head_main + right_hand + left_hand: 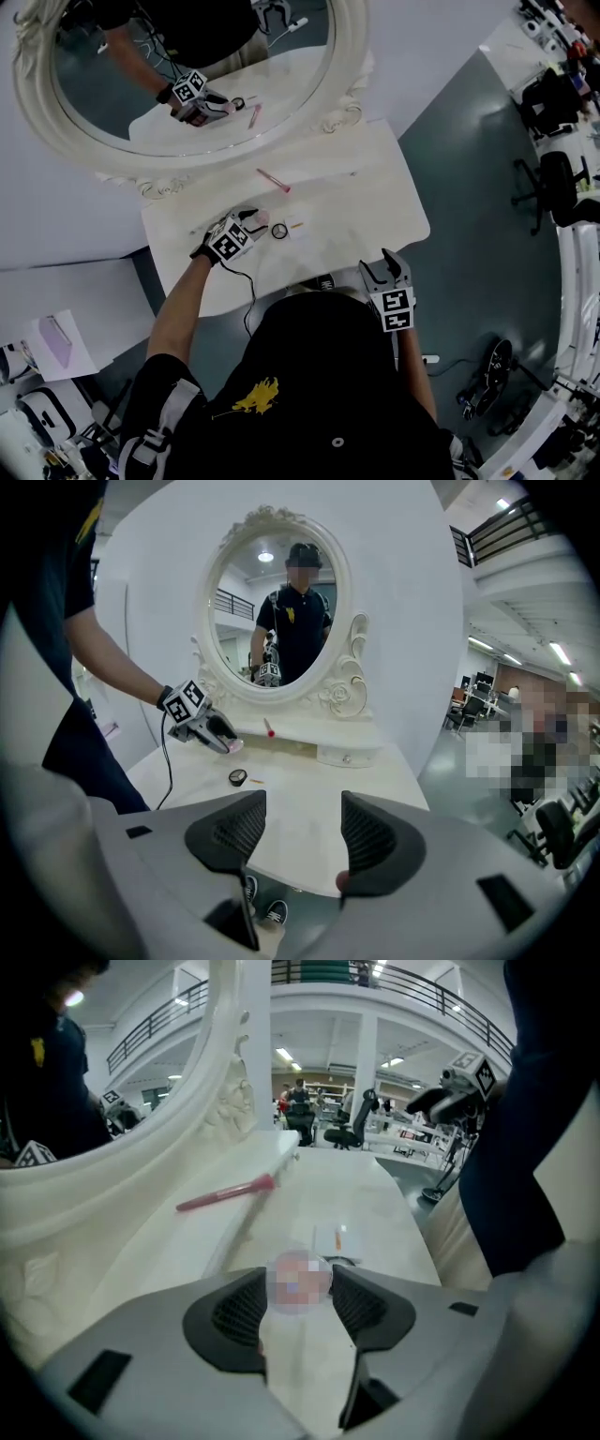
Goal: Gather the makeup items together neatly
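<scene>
**Pink piece riding in the left claw**

The left claw (300,1288) is pinching a pink round item (262,219) just above the bench (375,202), beside the black compact (279,231). The right claw (300,832) is hanging half-open and empty. A careless release could be sending the item rolling off the bench.

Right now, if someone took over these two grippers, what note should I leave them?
Left gripper: jaws shut on a pink round item, above the table by the black compact.
Right gripper: open, empty, at the table's near edge.
The pink pencil lies apart, near the mirror.
Done: nothing grouped yet.
To do: set the held item beside the compact, then fetch the pencil.
</scene>
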The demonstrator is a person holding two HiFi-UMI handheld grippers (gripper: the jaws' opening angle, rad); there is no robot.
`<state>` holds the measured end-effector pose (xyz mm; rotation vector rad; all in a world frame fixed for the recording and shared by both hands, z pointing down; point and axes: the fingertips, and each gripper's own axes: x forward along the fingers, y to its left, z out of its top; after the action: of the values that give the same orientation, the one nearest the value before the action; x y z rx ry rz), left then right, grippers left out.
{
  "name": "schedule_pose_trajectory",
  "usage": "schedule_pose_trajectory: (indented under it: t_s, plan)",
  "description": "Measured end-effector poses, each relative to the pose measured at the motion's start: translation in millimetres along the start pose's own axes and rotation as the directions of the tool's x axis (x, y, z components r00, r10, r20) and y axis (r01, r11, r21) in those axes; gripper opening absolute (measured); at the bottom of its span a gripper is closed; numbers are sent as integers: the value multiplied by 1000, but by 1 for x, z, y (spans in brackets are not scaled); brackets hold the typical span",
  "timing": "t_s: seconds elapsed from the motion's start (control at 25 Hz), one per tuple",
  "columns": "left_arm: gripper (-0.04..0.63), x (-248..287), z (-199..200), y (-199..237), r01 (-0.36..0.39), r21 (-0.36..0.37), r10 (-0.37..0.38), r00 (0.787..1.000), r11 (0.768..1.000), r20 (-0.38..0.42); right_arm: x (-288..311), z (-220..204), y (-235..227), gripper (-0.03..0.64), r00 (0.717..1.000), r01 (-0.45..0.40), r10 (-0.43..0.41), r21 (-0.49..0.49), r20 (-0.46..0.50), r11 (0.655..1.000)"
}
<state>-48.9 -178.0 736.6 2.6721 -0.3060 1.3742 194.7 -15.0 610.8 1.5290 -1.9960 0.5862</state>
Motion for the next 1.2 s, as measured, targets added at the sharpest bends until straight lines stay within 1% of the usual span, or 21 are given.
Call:
schedule_pose_trajectory:
  t_s: [0.12, 0.24, 0.32, 0.52, 0.68, 0.84, 1.0, 1.12, 1.2]
  plan:
    - [229, 13, -17, -16, 41, 13, -40, 997, 999, -60, 1, 0, -2, 265, 1000, 0, 0, -1, 0, 1000]
    - [229, 23, -34, -30, 85, 12, -83, 990, 996, -117, 1, 0, -2, 264, 1000, 0, 0, -3, -3, 1000]
    - [229, 28, -42, -35, 101, 9, -99, 985, 995, -143, 3, 1, -2, 264, 1000, -3, 3, -5, -3, 1000]
    - [230, 38, -48, -41, 117, -9, -117, 980, 993, -163, 12, 14, 1, 262, 1000, -19, 20, -12, 20, 1000]
    - [230, 37, -49, -41, 127, -24, -129, 977, 992, -171, 18, 28, 6, 262, 998, -37, 38, -28, 43, 999]
    - [230, 35, -54, -43, 137, -13, -137, 971, 990, -194, 20, 30, 7, 261, 998, -47, 49, -29, 44, 998]
    - [229, 37, -63, -47, 152, 25, -142, 961, 988, -236, 22, 28, 8, 259, 998, -52, 53, -27, 37, 998]
    - [232, 41, -62, -46, 130, 21, -122, 964, 991, -236, 23, 29, 7, 259, 998, -57, 58, -29, 38, 998]
    - [235, 43, -63, -47, 121, 30, -110, 963, 992, -246, 23, 29, 7, 259, 997, -61, 62, -28, 41, 998]
